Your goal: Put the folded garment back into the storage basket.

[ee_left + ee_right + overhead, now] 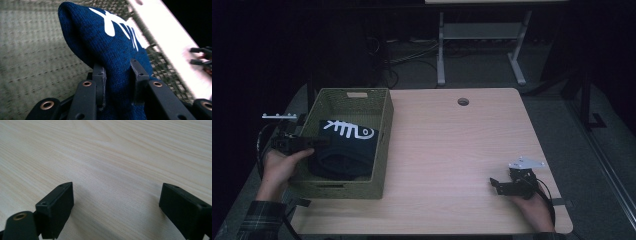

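Dark blue knitted cloth with a white fish-bone print [346,145] lies inside the green woven rectangular basket [382,145] at the left end of the pale wooden worktop [452,150]. The left tool [314,142] reaches over the basket's left wall, and its two black jaws clamp a fold of the cloth, which rises between them in the left gripper view [110,50]. The cloth's long axis runs from the tool toward the basket's far right corner, print end farthest. The right tool [497,184] rests on the worktop well apart, jaws spread wide and empty.
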`<state>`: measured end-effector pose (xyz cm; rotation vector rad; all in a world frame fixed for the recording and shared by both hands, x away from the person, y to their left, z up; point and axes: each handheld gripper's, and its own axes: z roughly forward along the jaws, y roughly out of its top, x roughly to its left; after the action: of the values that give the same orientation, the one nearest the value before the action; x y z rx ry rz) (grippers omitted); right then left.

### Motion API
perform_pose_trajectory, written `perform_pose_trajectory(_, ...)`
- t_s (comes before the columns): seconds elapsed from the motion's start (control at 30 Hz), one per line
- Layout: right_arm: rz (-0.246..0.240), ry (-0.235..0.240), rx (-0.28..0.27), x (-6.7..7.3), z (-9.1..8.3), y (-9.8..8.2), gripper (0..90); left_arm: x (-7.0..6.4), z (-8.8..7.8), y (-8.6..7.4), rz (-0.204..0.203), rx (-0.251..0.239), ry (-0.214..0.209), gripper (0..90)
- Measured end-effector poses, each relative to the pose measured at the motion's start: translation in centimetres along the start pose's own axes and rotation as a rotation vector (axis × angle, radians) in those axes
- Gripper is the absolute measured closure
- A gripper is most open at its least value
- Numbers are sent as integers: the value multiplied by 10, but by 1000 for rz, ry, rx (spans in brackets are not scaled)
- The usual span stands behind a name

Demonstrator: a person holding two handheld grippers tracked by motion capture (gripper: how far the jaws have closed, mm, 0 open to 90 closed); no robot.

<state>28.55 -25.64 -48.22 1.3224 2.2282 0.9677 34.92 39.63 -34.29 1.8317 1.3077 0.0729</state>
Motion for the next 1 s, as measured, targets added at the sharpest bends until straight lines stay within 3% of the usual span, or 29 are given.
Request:
perform_pose_trajectory(0.17,1,0,0,0,0,0,121,12,8,-2,-4,36,28,694)
perform_pose_trajectory(0.37,1,0,0,0,0,0,121,14,13,-2,12,62,61,646)
perform_pose_trajectory(0.87,0,0,0,0,0,0,121,10,17,1,81,136,261,317)
perform_pose_trajectory(1.0,1,0,0,0,0,0,121,9,16,1,84,122,297,270)
